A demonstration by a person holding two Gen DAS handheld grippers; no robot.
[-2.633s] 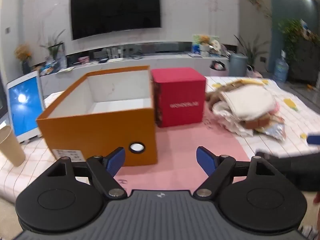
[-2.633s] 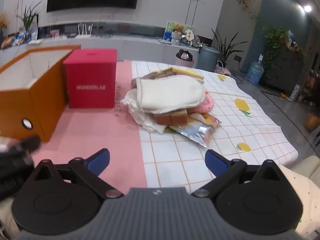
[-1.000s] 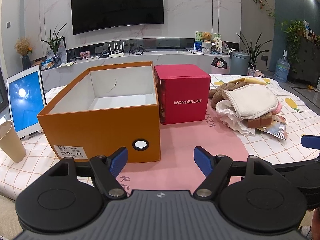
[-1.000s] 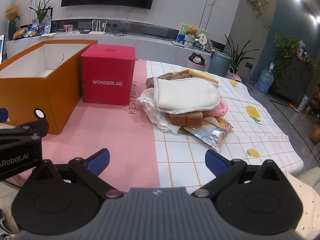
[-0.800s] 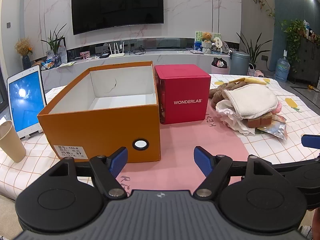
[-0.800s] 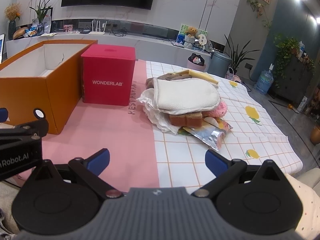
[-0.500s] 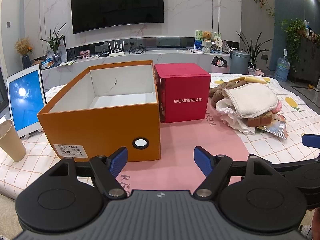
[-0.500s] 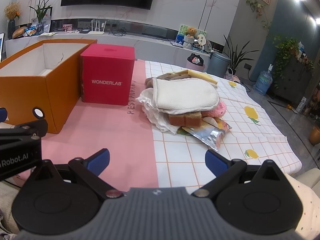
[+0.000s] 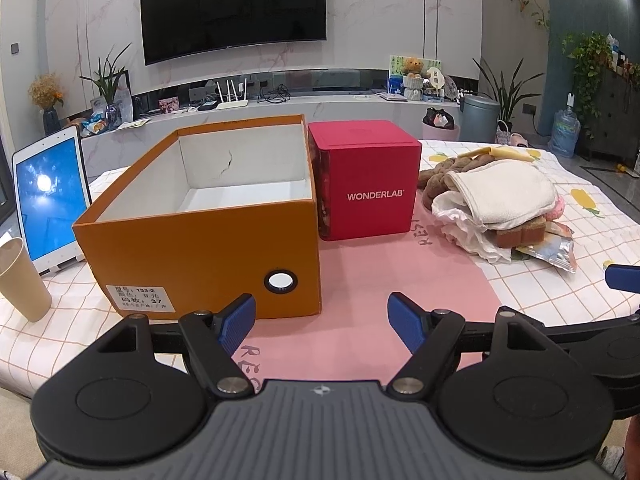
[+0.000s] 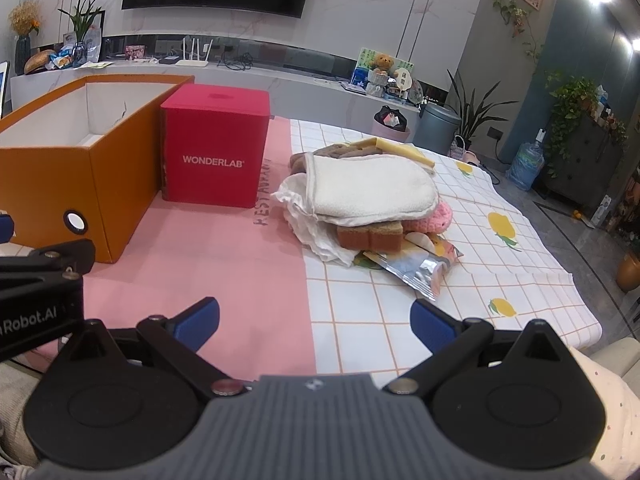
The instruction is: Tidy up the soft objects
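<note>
Two boxes are seen on the counter (image 9: pixel 60 320): one open orange box (image 9: pixel 208 248) at centre left of the left wrist view, and one closed red WONDERLAB box (image 9: pixel 372 188) touching its right side. One heap of soft objects (image 10: pixel 360 200) is piled at centre right of the right wrist view; in it are counted one white cloth (image 10: pixel 372 188) on top, one crumpled white sheet (image 10: pixel 308 224) beneath, one brown sponge (image 10: pixel 368 236), one pink knitted piece (image 10: pixel 440 216), one brown knitted piece (image 10: pixel 336 152) behind, one yellow strip (image 10: pixel 400 148) and one foil packet (image 10: pixel 416 268) at the front. One tablet (image 9: pixel 52 196) and one paper cup (image 9: pixel 22 280) stand at the left edge of the left wrist view. Both tools are held low over the near edge of the counter, tilted downward. The left tool (image 9: pixel 322 322) is spread wide with nothing between its blue pads, the orange box just beyond its left pad. The right tool (image 10: pixel 316 322) is likewise spread wide and holds nothing; the heap lies ahead of it, apart, above its right pad in the frame.
</note>
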